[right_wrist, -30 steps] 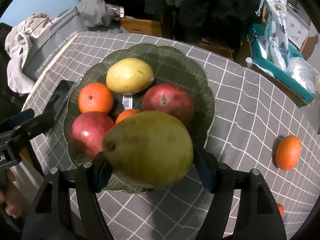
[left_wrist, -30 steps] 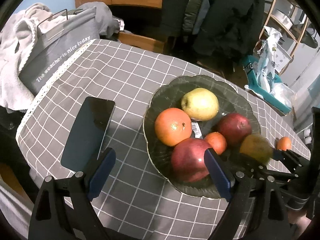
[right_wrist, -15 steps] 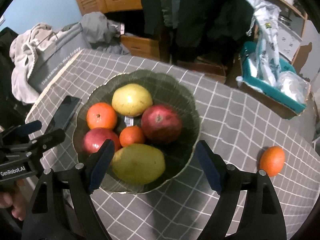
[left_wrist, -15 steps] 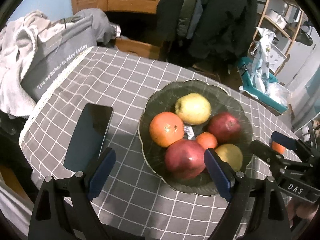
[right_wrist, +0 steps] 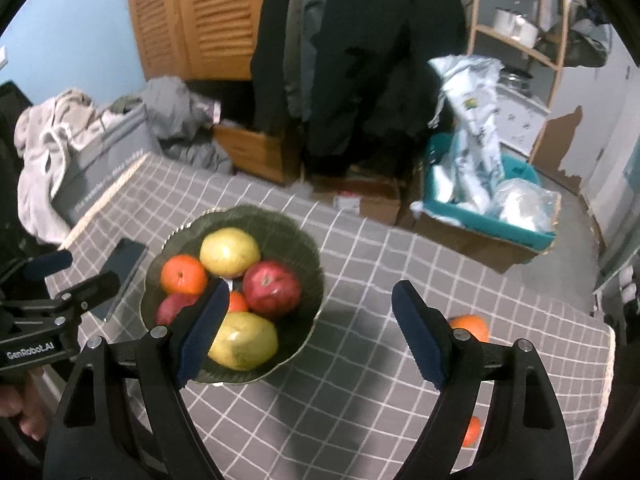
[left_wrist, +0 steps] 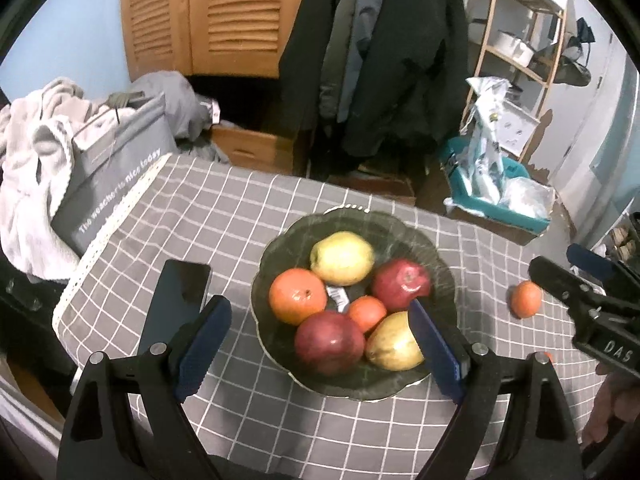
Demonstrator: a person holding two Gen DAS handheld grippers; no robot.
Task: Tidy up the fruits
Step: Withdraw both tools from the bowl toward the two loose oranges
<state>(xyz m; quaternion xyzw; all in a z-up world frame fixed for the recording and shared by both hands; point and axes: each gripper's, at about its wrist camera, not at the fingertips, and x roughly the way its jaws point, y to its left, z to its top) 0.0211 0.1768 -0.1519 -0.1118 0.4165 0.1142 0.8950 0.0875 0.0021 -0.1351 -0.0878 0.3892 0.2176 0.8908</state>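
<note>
Dark green scalloped bowl (left_wrist: 280, 248) sits mid-table on the grey checked cloth (left_wrist: 224, 208), holding six fruits: yellow apple (left_wrist: 342, 257) at the back, large orange (left_wrist: 297, 296) on its left, red apple (left_wrist: 401, 283) on the right, small orange (left_wrist: 367, 313) in the centre, second red apple (left_wrist: 329, 342) at the front, yellow-green mango (left_wrist: 390, 347) front-right, touching it. Two more oranges lie outside the bowl on the cloth: one (right_wrist: 470, 326) well right of it, another (right_wrist: 471, 430) near the table edge. Right gripper (right_wrist: 310, 336) is above the cloth just right of the bowl, jaws wide apart, nothing between the pads. Left gripper (left_wrist: 316, 348) is above the bowl's front-left, jaws also spread wide, empty, touching nothing. Black phone (left_wrist: 176, 304) lies flat left of the bowl.
</note>
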